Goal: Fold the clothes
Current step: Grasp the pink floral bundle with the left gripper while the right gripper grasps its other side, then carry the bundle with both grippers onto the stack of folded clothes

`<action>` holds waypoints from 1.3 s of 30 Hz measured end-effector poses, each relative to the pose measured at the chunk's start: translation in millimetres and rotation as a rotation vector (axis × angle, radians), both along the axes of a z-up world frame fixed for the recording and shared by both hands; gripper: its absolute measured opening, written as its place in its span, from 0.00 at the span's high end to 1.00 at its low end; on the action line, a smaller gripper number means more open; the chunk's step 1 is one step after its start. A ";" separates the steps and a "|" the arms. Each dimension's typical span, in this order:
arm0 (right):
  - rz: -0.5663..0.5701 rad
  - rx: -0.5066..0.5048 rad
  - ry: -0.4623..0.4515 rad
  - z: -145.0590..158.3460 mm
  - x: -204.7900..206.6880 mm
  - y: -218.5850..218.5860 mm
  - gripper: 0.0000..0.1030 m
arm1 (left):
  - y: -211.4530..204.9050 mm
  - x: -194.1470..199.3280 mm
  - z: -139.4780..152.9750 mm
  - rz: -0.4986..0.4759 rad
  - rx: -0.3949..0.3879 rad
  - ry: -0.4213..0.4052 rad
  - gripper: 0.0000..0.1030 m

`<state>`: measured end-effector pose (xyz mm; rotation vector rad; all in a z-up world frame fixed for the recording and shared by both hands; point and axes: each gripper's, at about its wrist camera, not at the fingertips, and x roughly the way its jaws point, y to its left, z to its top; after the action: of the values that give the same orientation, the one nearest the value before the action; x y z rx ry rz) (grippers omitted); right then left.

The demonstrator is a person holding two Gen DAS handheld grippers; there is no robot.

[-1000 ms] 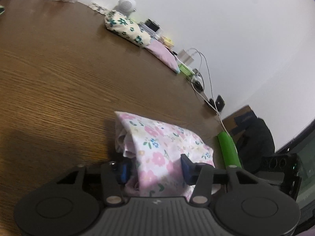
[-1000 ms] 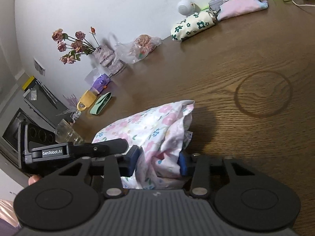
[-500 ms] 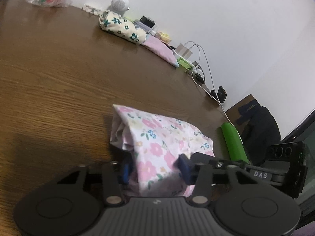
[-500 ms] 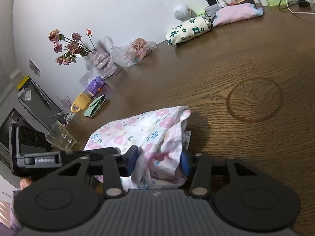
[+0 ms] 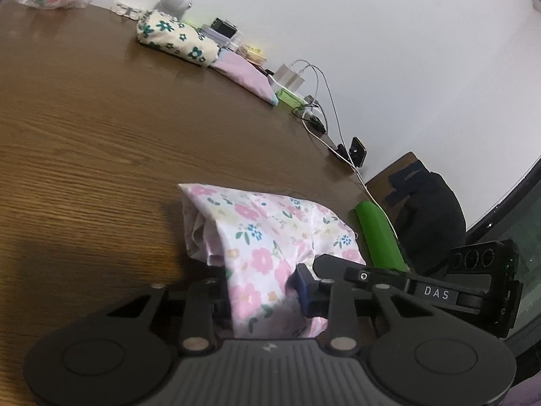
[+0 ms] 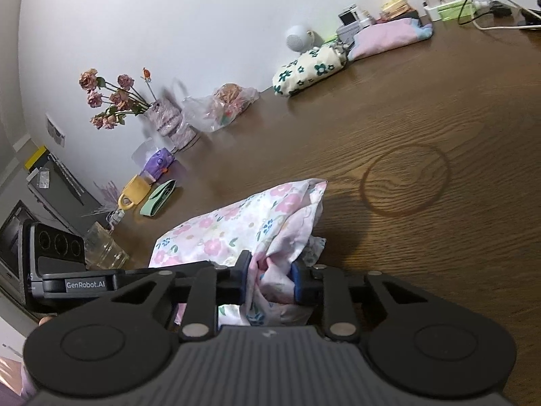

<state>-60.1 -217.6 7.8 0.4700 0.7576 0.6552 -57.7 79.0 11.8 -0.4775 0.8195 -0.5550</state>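
**Both grippers closed on the folded floral garment**

The left gripper, seen from its own wrist camera, has its two blue-padded fingers pressed into the near edge of a folded white cotton garment printed with pink flowers; its jaws have just been closing, and the cloth bulges between them. The right gripper likewise pinches a bunched fold of the same garment, its jaws having just narrowed onto the fabric. The garment lies as a compact bundle on the dark brown wood-grain table, near the edge closest to both tools.

The left wrist view alone shows the right gripper's black body just beside the garment, a bright green cylinder at the table's edge, a dark bag on a brown chair, and white cables running from chargers along the wall.

The right wrist view alone shows the left gripper's body, a circular ring stain on the table, a vase of dried pink roses, a clear glass, a yellow tag and a mint-green pouch.

Both views show, by the far wall, a cream cloth bundle with dark green flowers touching a folded plain pink cloth, and a crinkled clear plastic bag.
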 end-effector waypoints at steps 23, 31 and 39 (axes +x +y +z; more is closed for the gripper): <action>-0.046 -0.019 -0.001 -7.6 0.4 -6.7 0.57 | -0.6 11.2 0.0 0.031 -0.011 0.017 0.56; -0.023 0.014 0.011 -9.1 -0.8 -4.4 0.79 | -4.0 3.0 2.8 0.023 -0.030 -0.003 0.75; -0.014 0.034 -0.044 21.5 0.6 -9.1 0.80 | -5.5 7.1 37.9 -0.017 -0.027 -0.105 0.75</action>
<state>-59.5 -226.7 29.3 0.4897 0.7025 0.6640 -50.6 73.5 49.6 -0.4624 0.7172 -0.6023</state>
